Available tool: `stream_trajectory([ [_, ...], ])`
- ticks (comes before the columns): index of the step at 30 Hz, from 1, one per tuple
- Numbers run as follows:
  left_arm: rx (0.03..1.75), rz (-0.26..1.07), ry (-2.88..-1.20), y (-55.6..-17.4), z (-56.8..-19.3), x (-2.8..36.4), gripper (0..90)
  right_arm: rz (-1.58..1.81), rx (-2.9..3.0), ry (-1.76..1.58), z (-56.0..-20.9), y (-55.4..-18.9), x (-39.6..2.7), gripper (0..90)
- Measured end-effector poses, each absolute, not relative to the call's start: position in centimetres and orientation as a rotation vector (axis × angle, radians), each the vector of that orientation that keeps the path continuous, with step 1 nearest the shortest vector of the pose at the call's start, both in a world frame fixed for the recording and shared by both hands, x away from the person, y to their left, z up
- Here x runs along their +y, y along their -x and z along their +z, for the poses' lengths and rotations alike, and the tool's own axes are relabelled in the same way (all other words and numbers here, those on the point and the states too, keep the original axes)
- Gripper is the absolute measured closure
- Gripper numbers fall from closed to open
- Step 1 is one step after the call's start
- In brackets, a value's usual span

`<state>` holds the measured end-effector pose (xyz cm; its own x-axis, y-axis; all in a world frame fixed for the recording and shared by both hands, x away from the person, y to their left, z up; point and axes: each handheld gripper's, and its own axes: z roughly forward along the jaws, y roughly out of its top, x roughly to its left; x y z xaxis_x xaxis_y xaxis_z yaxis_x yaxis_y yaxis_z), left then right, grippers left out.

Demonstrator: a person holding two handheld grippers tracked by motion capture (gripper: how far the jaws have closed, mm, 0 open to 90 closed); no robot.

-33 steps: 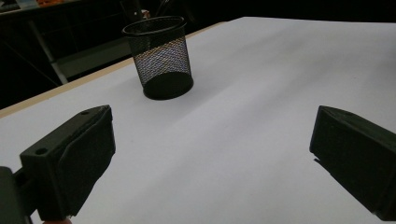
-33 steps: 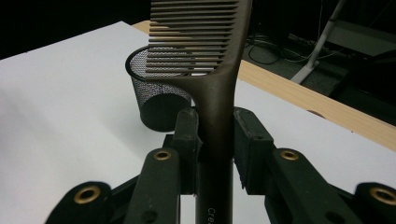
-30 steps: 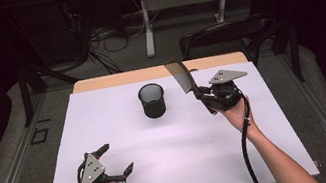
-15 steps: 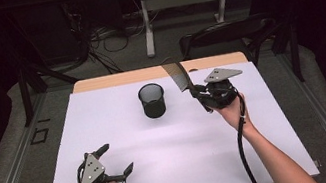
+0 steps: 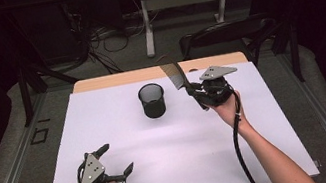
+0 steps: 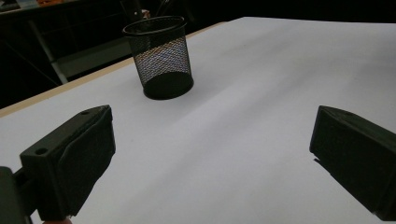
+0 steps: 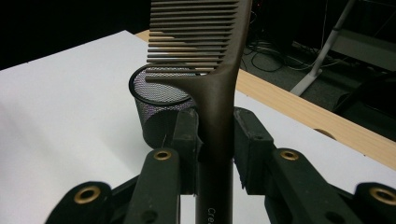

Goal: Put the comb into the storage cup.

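A black mesh cup (image 5: 152, 100) stands upright on the white table (image 5: 170, 146), toward its back middle. My right gripper (image 5: 193, 91) is raised just right of the cup and is shut on the handle of a dark brown comb (image 5: 172, 73), whose toothed end points up and back. Seen from the right gripper view, the comb (image 7: 215, 70) stands between both pads, and the cup (image 7: 161, 105) sits just behind it. My left gripper (image 5: 116, 159) rests near the front left of the table, open and holding nothing. The left gripper view has the cup (image 6: 161, 56) ahead, beyond the wide-apart fingers (image 6: 77, 156).
The table's wooden back edge (image 5: 147, 74) shows beyond the white sheet. A dark chair (image 5: 227, 34) stands behind the table's right corner. Cables and table legs (image 5: 146, 23) lie on the floor farther back.
The right gripper with the comb has drifted slightly left, toward the cup. The left gripper has stayed put.
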<state>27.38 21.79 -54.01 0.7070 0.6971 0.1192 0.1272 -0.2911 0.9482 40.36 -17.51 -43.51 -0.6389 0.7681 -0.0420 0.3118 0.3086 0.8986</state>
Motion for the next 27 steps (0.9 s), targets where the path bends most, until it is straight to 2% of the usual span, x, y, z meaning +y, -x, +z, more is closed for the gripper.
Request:
stream_trajectory([
  [27,0.650,0.644,-1.811,-27.4,-54.0,21.8,0.1,1.319,2.102,-0.947,-42.9,-41.4,-16.2,72.7],
])
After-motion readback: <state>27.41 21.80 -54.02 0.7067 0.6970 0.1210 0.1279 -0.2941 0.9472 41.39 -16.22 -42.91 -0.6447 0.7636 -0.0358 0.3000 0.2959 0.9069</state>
